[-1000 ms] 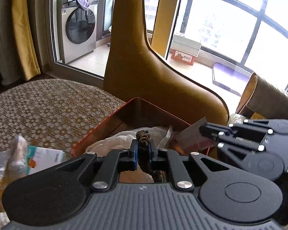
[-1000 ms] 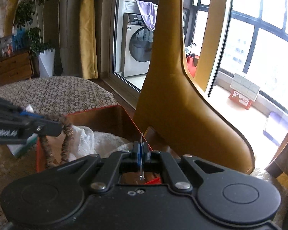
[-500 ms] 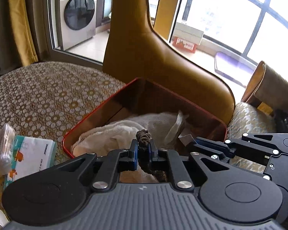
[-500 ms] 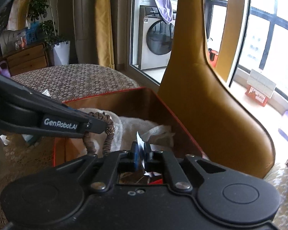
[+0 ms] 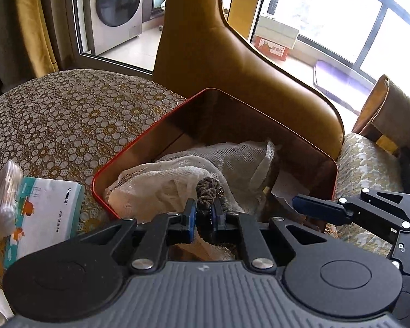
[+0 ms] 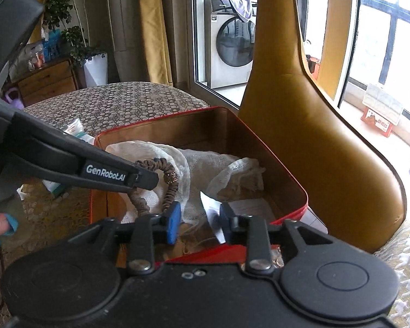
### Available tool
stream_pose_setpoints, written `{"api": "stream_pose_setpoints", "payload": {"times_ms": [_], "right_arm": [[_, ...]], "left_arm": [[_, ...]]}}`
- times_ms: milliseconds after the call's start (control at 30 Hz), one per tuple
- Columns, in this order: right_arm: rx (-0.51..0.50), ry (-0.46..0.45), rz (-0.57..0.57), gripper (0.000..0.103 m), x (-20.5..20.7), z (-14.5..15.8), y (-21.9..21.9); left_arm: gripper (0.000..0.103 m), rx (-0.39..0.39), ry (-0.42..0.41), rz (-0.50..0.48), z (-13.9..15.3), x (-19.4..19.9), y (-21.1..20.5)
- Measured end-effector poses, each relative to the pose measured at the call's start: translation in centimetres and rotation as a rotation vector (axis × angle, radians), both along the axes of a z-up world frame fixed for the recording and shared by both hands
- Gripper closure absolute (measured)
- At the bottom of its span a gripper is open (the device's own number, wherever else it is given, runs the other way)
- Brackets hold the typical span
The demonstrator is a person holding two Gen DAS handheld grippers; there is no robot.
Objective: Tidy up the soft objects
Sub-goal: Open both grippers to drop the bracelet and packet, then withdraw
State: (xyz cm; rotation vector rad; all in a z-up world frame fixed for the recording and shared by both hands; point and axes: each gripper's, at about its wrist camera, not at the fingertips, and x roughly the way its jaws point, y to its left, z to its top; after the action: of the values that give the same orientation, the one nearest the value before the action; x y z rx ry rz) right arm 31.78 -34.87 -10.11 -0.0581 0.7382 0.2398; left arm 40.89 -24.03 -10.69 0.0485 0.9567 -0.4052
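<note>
Dangling from left gripper [image 5: 204, 216]: brown scrunchie [image 5: 207, 191] over tin [image 5: 161, 125].

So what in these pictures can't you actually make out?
- Bottom of the red box: covered by white mesh cloth in both views.
- Lower loop of the brown hair tie: hidden behind the left gripper in its own view.
- White paper scrap by the open right gripper: print unreadable.
- Tissue pack: small text too tiny.
</note>
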Motion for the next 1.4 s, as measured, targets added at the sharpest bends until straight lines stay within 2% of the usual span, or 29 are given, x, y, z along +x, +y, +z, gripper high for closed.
{"api": "stream_pose_setpoints", "payload": {"times_ms": [233, 400, 500, 800, 1100, 1267, 1400], "right_arm": [[-0.005, -0.007, 0.005, 0.062, -0.8, 0.5, 0.1], [0.015, -0.028, -0.002, 0.057, -1.7, 1.4, -0.1], [0.026, -0.043, 0.003, 0.054, -2.4, 2.2, -0.1], [0.059, -0.078, -0.002, 0.049, -5.0, 5.0, 0.4], [0.073, -0.105, 0.023, 0.045, -8.0, 7.8, 2.9], [0.097, -0.125, 0.042, 0.042, -9.6, 9.0, 4.5], [0.127, -0.137, 0.058, 0.040, -10.8, 9.8, 6.1]], "left_arm": [[0.087, -0.008, -0.016, 0.006, 0.8, -0.6, 0.3], [0.064, -0.014, -0.039, -0.001, 1.7, -1.4, 0.5], [0.057, -0.028, -0.057, -0.004, 2.6, -2.2, 1.1], [0.057, -0.032, -0.131, 0.006, 6.3, -6.0, 3.8], [0.056, -0.042, -0.210, 0.023, 10.1, -10.3, 7.0], [0.047, -0.053, -0.248, 0.038, 11.8, -13.0, 9.2], [0.046, -0.061, -0.260, 0.046, 12.6, -14.9, 10.9]]}}
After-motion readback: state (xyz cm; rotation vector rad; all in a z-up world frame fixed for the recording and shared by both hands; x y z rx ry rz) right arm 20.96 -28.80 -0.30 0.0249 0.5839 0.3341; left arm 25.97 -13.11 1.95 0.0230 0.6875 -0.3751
